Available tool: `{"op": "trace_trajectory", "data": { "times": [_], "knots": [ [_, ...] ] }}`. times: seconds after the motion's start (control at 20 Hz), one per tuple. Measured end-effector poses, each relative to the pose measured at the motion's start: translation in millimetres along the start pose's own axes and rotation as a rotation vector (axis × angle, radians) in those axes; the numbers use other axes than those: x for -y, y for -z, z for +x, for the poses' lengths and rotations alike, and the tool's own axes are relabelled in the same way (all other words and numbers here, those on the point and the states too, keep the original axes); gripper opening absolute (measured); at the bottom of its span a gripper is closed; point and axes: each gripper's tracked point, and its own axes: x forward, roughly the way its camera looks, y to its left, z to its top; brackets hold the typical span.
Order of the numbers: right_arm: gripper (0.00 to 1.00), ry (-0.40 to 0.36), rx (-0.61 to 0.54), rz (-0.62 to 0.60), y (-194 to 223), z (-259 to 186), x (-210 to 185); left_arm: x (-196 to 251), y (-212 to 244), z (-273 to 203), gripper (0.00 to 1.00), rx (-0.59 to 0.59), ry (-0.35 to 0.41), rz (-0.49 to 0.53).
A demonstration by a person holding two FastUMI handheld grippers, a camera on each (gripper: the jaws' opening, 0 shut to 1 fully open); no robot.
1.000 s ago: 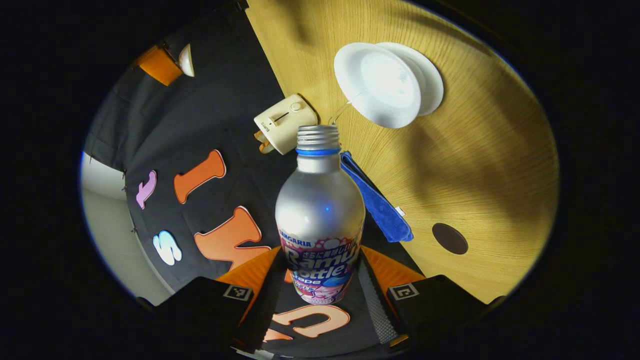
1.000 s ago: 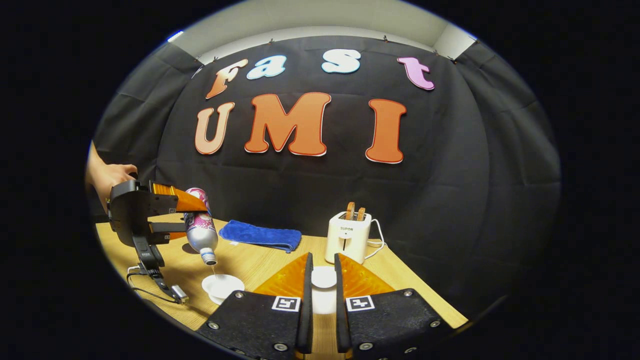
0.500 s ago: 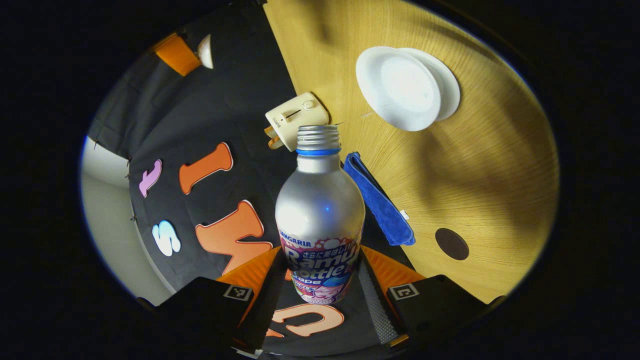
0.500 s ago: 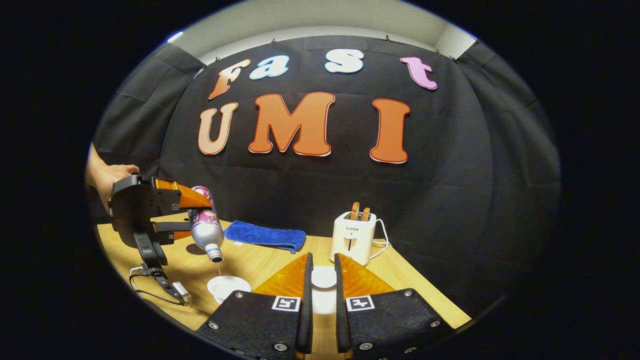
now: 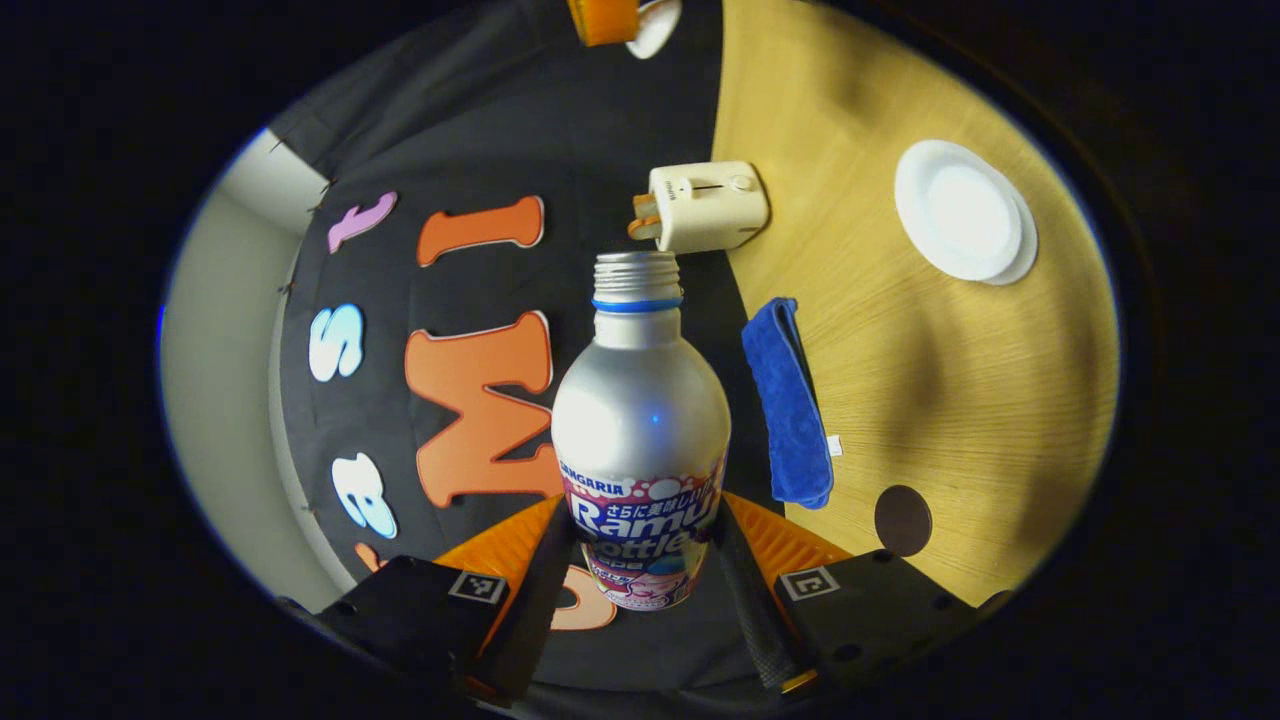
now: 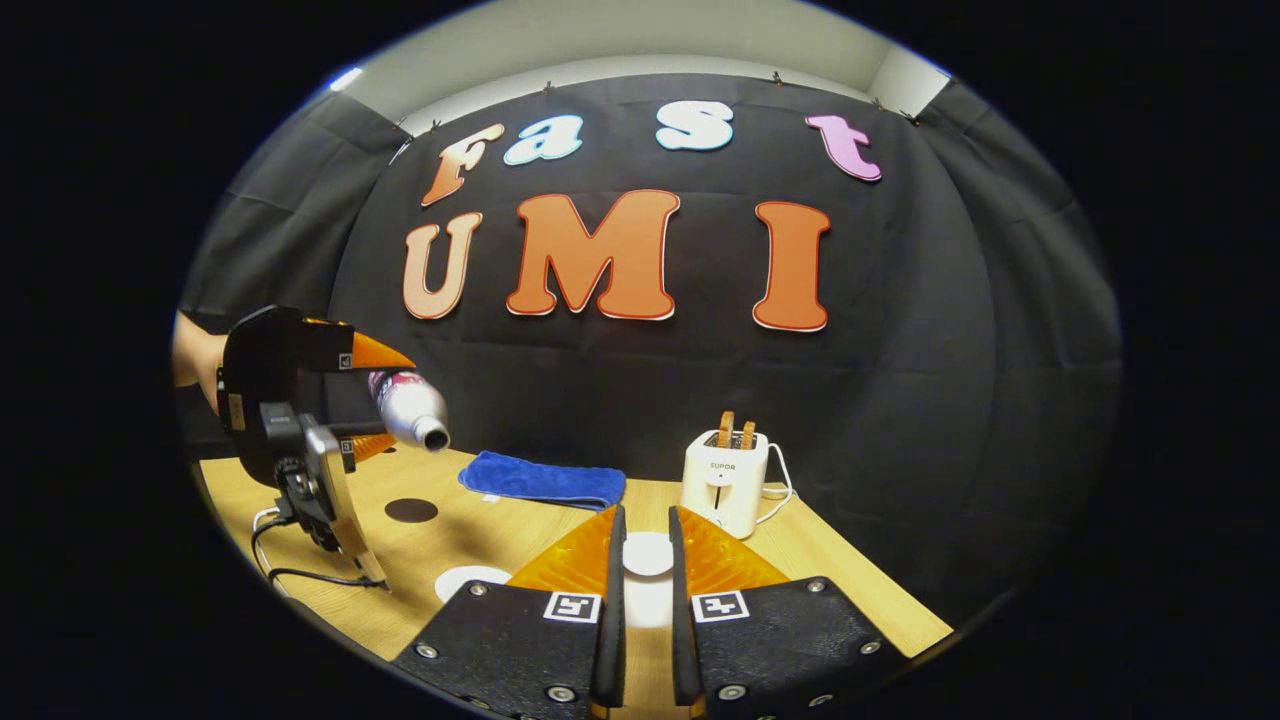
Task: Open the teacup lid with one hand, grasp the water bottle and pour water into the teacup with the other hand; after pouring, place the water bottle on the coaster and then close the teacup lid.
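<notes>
Both jaws full: left gripper [image 5: 640, 590] clamping water bottle [image 5: 640, 440], right gripper [image 6: 640, 590] pinching teacup lid [image 6: 647, 553].

The bottle [image 5: 640, 430] is matte silver with a blue neck ring and a pink-and-blue printed label. Beside it lie a royal-blue towel [image 5: 790, 405], a dark brown coaster [image 5: 903, 520], a cream toaster [image 5: 705, 205] and a white teacup [image 5: 960, 222] on the light wood-grain table [image 5: 950, 370].
</notes>
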Motion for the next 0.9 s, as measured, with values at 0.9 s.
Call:
{"op": "trace_trajectory", "data": {
  "times": [0.9],
  "knots": [
    [0.19,-0.153,-0.070,0.017,46.5,37.5,-111.2,-22.2,120.1,14.9,0.83,-0.153,-0.229,-1.164]
  ]
}}
